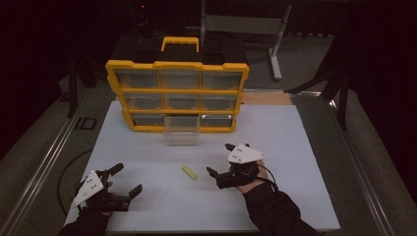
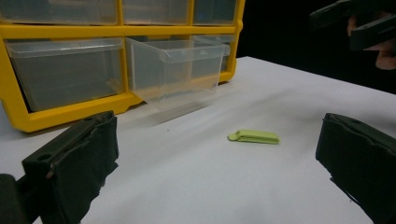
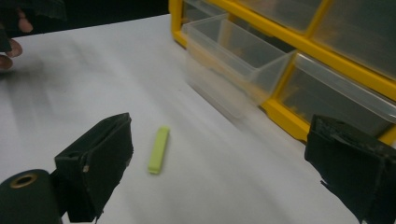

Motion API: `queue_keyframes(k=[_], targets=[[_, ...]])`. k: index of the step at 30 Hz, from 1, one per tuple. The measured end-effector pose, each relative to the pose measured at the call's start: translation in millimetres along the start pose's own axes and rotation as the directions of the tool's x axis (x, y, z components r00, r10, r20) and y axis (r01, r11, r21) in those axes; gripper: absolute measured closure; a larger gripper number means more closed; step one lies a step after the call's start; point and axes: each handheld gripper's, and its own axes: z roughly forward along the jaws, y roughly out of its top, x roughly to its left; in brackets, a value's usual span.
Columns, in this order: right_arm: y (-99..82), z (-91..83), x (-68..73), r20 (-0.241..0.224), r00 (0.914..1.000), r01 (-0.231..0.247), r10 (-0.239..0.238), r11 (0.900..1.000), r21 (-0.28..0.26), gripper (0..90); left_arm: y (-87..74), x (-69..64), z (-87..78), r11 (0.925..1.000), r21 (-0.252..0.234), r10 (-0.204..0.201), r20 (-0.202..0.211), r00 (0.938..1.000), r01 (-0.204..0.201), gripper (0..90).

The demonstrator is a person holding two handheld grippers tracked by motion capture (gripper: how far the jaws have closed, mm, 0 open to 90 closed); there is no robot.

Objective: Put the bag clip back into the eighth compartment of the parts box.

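Green clip (image 1: 189, 172), frame centre, lies flat. Both grippers, left (image 1: 123, 181) and right (image 1: 221, 159), gape empty; straddle its narrow sides squarely, then drop it in drawer (image 1: 181, 133).

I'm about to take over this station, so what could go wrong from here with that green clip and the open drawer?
The green clip lies flat on the white table, so open jaws may push it along rather than catch it. The clear drawer sticks far out of the yellow organizer; a bump from the right gripper could pull it out.
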Motion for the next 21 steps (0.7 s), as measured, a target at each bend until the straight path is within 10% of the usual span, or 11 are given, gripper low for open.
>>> queue_keyframes(k=[21], targets=[[13.9,55.7,19.3,-0.075,0.9972,0.004,0.000,0.9988,0.048,8.6,0.1,0.2,-0.1,1.0000,-0.001,-0.002,0.006,1.0000,0.002,0.0]])
